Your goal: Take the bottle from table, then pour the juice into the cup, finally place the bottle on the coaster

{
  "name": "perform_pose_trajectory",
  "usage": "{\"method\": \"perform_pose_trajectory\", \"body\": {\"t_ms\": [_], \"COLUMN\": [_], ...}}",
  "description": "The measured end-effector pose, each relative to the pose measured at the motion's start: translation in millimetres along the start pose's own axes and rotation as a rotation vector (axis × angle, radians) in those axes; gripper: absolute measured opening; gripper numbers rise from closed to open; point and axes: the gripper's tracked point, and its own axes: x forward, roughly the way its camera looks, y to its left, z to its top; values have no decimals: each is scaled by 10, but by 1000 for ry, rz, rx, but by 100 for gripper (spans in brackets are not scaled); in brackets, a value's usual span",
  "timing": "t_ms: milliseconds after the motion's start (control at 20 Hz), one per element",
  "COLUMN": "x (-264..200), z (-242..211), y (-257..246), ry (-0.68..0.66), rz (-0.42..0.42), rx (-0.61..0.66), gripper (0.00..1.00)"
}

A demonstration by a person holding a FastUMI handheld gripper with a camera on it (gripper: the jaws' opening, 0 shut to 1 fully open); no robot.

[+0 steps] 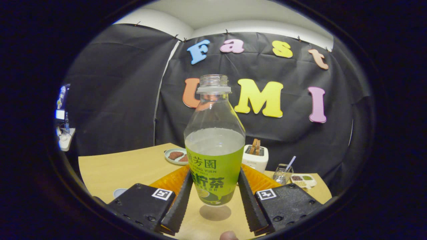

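The hand-held gripper [215,196] had its two fingers closed against the sides of a clear plastic bottle with a green label and no cap [215,146], pinching it at the label. The bottle stood upright between the fingers and looked lifted clear of the counter [116,170], since a round shadow lay on the wood just under its base. Pale liquid filled it to about the top of the label.

By my reading, the take was done and the pour was next. That called for carrying the bottle over to the cup and tipping the open neck with care, as nothing capped it. A small pale round rim [119,192] showed by the near left edge of the counter, beside the left finger; whether it was the cup or the coaster could not be told.

Farther back on the light wooden counter sat a plate with brown food [176,156], a white toaster holding slices [255,156], a wire basket with a straw-like stick [283,174] and a small divided dish [303,179] toward the far right corner. Black cloth walled the booth behind.
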Motion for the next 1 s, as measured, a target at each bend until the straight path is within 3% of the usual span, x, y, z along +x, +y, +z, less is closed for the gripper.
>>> {"method": "perform_pose_trajectory", "body": {"t_ms": [400,1000], "x": [482,701], "z": [-744,-1132], "y": [-126,-94], "ry": [137,195], "rz": [4,-3], "rx": [52,53], "gripper": [77,79]}}
